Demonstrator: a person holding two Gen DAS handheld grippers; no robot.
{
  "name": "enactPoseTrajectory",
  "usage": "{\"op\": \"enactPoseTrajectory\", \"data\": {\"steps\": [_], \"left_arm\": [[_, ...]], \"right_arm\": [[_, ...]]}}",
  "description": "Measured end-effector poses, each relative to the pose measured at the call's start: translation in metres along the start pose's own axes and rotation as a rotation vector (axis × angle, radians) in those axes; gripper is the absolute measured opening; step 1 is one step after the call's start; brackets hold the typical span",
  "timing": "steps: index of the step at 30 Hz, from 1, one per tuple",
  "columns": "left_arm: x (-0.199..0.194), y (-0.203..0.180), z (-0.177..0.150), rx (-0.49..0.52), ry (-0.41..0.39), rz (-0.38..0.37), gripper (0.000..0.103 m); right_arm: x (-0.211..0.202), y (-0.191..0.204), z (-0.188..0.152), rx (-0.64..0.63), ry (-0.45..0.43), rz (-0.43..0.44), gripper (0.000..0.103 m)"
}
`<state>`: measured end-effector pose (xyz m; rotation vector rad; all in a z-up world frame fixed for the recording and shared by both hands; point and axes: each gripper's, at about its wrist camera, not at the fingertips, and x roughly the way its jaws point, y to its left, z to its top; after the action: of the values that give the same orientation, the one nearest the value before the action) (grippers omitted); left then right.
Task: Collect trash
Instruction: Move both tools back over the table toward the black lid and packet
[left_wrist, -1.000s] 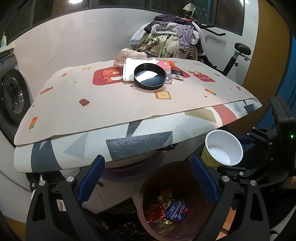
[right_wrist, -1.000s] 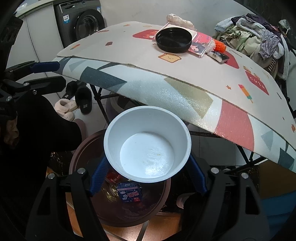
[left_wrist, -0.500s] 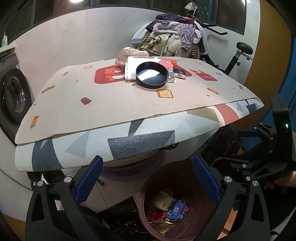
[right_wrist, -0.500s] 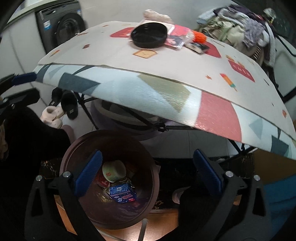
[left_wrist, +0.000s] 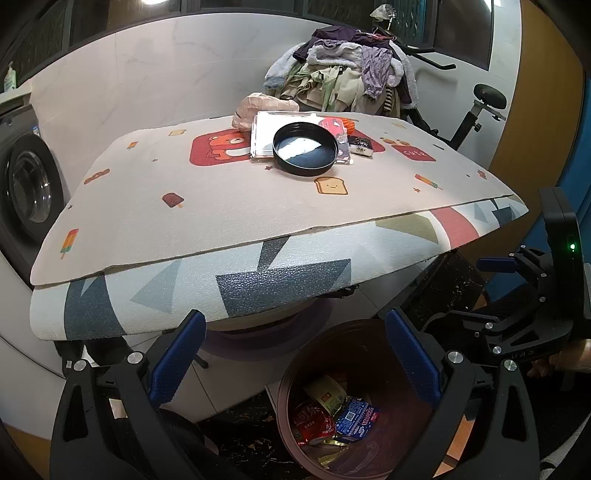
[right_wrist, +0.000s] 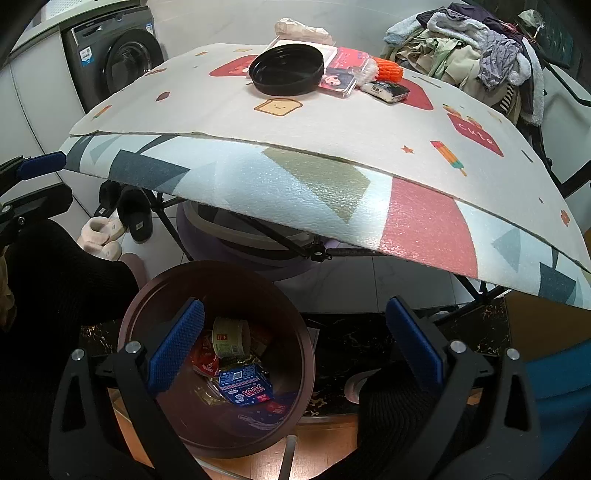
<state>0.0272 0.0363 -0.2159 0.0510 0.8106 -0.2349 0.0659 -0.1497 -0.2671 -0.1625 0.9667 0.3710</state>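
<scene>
My right gripper (right_wrist: 295, 319) hangs open and empty over the brown trash bin (right_wrist: 147, 295). Inside the bin lie a yellow paper cup (right_wrist: 231, 336) on its side, a blue packet (right_wrist: 243, 382) and red wrappers. My left gripper (left_wrist: 291, 332) is open too, empty, above the same bin (left_wrist: 291, 373) by the table's front edge. From the left wrist view the right gripper (left_wrist: 472, 291) shows at the right with its jaws wide apart. On the table (left_wrist: 221, 206) sit a black round lid (left_wrist: 306, 147), a clear plastic box (left_wrist: 264, 129) and a small dark packet (left_wrist: 360, 144).
The padded table mat overhangs the bin. A purple basin (right_wrist: 236, 251) and slippers (right_wrist: 135, 214) sit under the table. A washing machine (right_wrist: 118, 59) stands at the left, a clothes pile (left_wrist: 347, 74) and an exercise bike (left_wrist: 476, 110) behind the table. A person's dark-clothed leg (right_wrist: 55, 288) is left of the bin.
A second ago my right gripper held the white-lined paper cup over the bin. Its jaws opened and the cup now lies in the bin. The left gripper stayed put.
</scene>
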Motion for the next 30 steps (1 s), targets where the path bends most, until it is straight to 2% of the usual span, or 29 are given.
{"op": "enactPoseTrajectory", "data": {"steps": [16,19,21,25,30], "left_arm": [[0.003,-0.006,0.006,0.024,-0.002,0.017,0.096],[0.001,-0.005,0.013,0.025,-0.031,-0.003,0.096],[0.002,-0.004,0.021,0.030,-0.047,-0.002,0.096],[0.008,0.009,0.045,-0.029,-0.054,-0.035,0.096],[0.025,0.017,0.083,-0.051,-0.052,-0.084,0.097]], "right_arm": [[-0.006,-0.005,0.005,0.022,-0.012,0.021,0.097],[-0.015,-0.020,0.015,0.080,-0.057,0.031,0.097],[-0.021,-0.039,0.025,0.161,-0.091,0.059,0.097],[-0.031,-0.073,0.044,0.304,-0.164,0.110,0.097],[-0.044,-0.094,0.064,0.352,-0.295,0.069,0.097]]}}
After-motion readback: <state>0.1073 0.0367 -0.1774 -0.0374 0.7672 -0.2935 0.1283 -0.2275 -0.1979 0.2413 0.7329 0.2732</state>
